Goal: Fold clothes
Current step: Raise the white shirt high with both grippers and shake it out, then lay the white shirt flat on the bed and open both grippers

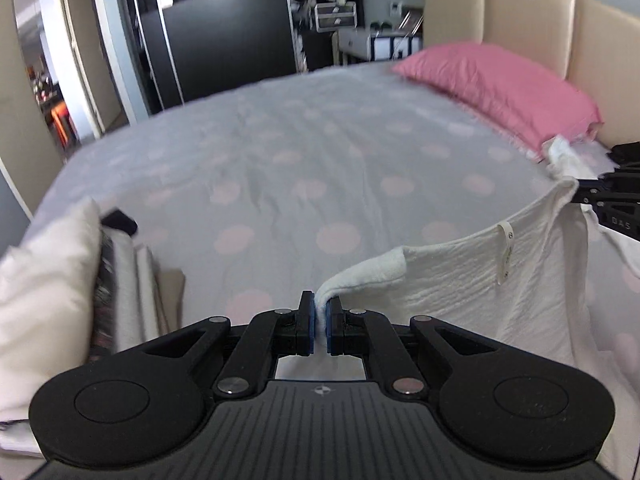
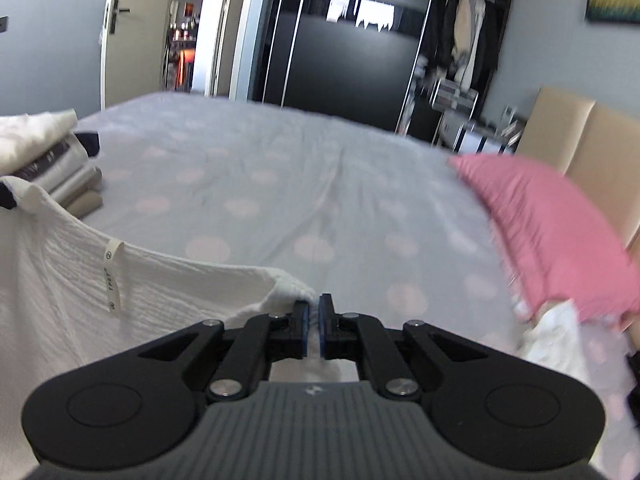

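Left wrist view: left gripper (image 1: 319, 312) pinches a corner of the white garment (image 1: 472, 280), which stretches rightward above the dotted bed (image 1: 280, 152). Right wrist view: right gripper (image 2: 314, 316) clamps the opposite corner; the cloth hangs away leftward.
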Demonstrator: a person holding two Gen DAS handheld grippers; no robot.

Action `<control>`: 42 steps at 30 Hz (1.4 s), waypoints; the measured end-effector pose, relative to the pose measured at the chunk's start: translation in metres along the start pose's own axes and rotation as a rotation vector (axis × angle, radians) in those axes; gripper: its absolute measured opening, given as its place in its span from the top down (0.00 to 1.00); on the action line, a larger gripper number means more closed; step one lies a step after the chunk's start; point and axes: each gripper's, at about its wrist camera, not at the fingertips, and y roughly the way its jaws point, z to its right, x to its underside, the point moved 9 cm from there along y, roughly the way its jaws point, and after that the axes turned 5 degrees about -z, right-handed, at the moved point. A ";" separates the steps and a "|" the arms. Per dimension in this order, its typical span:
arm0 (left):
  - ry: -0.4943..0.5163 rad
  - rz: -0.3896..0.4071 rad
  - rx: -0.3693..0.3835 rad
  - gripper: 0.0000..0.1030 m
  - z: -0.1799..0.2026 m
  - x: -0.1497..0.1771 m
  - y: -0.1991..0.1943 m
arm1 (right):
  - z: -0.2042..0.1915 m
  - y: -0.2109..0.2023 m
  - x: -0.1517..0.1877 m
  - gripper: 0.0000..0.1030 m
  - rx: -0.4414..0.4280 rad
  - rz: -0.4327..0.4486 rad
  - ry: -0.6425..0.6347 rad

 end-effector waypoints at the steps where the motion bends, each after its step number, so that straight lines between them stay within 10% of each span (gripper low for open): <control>1: -0.017 -0.018 0.003 0.96 -0.002 0.002 0.016 | 0.000 0.018 0.003 0.94 -0.010 -0.025 0.010; 9: -0.121 -0.117 0.045 0.92 -0.012 0.028 0.075 | -0.015 0.087 0.053 0.90 -0.063 -0.151 0.039; 14: -0.177 -0.131 0.069 0.77 -0.023 0.038 0.066 | -0.017 0.086 0.058 0.61 -0.055 -0.156 0.070; 22: -0.170 -0.114 0.056 0.66 -0.032 0.061 0.002 | -0.005 0.020 0.066 0.56 -0.103 -0.186 0.120; 42: -0.276 -0.206 0.000 0.58 -0.028 0.194 -0.106 | -0.002 -0.112 0.259 0.58 -0.210 -0.464 0.241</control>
